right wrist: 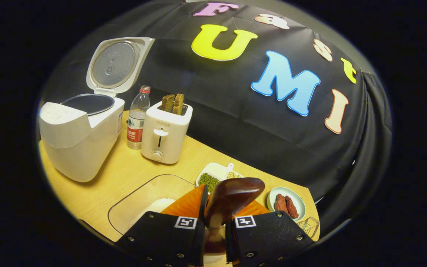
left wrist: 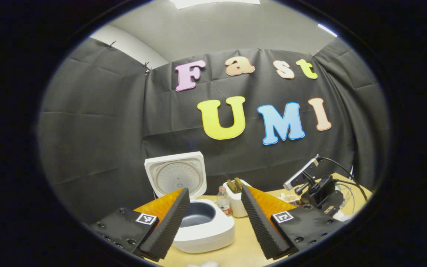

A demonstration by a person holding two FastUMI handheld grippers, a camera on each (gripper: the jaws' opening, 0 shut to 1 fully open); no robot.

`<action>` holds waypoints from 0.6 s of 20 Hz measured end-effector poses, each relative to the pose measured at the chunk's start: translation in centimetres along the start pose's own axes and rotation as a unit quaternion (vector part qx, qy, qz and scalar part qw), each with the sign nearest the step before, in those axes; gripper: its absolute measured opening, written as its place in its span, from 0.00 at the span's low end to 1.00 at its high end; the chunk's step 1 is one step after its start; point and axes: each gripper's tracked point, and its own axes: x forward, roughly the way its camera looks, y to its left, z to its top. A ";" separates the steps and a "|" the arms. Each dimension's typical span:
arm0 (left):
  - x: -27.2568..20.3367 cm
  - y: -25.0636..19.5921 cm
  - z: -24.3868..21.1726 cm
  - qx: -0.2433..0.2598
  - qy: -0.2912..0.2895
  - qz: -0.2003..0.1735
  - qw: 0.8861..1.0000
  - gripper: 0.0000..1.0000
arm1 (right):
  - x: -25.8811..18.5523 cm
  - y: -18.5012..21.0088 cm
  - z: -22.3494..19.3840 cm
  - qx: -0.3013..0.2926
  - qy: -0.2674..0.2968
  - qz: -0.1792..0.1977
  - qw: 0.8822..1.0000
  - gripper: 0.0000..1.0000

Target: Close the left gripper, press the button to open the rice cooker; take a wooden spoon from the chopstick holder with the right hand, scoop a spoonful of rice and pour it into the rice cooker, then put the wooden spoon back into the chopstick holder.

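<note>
The rice cooker (right wrist: 76,141) stood on the wooden counter (right wrist: 124,174) with its lid (right wrist: 115,65) swung up and the dark inner pot (right wrist: 87,103) exposed. Just beside it stood a water bottle (right wrist: 137,116), then a white toaster (right wrist: 166,131) with two slices in its slots. The right claw (right wrist: 215,207) was clamped on the handle of the wooden spoon (right wrist: 234,196), whose bowl rose above a clear container of rice (right wrist: 150,205). Nearby lay a divided dish of beans (right wrist: 215,176) and a small plate (right wrist: 287,204). The left claw (left wrist: 215,211) hung spread apart, gripping nothing, facing the cooker.
</note>
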 end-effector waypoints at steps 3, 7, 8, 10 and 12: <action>0.2 0.0 -0.2 -0.002 0.003 -0.001 1.000 0.95 | 0.3 0.9 -0.3 0.047 0.013 0.015 0.999 0.23; 0.4 0.2 -0.1 0.003 0.002 -0.001 1.000 0.96 | 0.3 2.9 -0.2 0.117 0.025 0.046 0.992 0.23; 0.4 0.2 0.0 0.003 0.003 -0.001 1.000 0.96 | 0.1 3.2 -0.2 0.137 0.029 0.054 0.989 0.23; 0.4 0.4 -0.1 0.004 0.005 -0.001 1.000 0.96 | 0.0 4.1 0.3 0.179 0.032 0.072 0.981 0.23; 0.4 0.5 -0.5 0.007 0.006 0.001 1.000 0.96 | -0.1 4.8 0.8 0.204 0.031 0.089 0.974 0.23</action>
